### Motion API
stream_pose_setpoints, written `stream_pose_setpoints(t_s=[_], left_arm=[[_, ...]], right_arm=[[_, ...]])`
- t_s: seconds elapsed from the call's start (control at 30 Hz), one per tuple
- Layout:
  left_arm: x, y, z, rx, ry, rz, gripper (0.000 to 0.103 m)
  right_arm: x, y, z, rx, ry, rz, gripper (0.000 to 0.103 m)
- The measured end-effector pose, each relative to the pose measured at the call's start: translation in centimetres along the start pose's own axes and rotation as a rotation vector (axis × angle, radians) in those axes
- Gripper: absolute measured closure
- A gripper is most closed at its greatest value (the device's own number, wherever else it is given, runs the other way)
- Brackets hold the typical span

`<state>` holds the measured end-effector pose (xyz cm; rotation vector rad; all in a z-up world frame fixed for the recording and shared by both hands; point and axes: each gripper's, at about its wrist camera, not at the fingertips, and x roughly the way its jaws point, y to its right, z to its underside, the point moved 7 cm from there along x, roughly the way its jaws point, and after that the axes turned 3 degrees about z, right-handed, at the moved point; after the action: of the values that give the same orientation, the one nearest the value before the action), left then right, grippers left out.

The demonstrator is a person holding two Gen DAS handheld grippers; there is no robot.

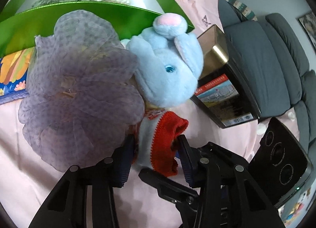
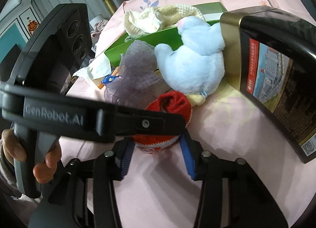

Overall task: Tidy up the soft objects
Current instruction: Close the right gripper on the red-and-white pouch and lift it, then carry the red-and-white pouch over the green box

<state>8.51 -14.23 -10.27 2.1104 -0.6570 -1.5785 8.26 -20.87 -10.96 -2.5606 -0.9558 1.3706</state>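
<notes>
Blue plush rabbit (image 1: 167,69) lies lengthwise, head toward green box (image 1: 79,24).

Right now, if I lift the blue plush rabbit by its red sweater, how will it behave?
The blue plush rabbit will probably flop: its head looks big and soft. The knitted red sweater may stretch or slip rather than hold firm. It likely weighs little, and may drag the purple mesh pouf pressed against it.

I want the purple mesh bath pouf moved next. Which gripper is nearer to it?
Left. The left gripper straddles the blue plush rabbit's red knitted sweater, its left finger beside the purple mesh bath pouf. The right gripper sits farther back, behind the sweater.
</notes>
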Motion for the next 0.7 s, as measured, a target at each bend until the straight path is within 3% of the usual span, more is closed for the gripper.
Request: stream_pose_setpoints(t_s=[0.3, 0.7], left_arm=[[-4.1, 1.8, 1.1, 0.072, 0.065, 0.021, 0.059], [-8.3, 5.7, -0.4, 0.187, 0.158, 0.018, 0.059]], right_arm=[[-3.2, -2.6, -1.1, -0.082, 0.081, 0.052, 0.064], [-7.4, -5.0, -3.5, -0.125, 0.195, 0.089, 0.063]])
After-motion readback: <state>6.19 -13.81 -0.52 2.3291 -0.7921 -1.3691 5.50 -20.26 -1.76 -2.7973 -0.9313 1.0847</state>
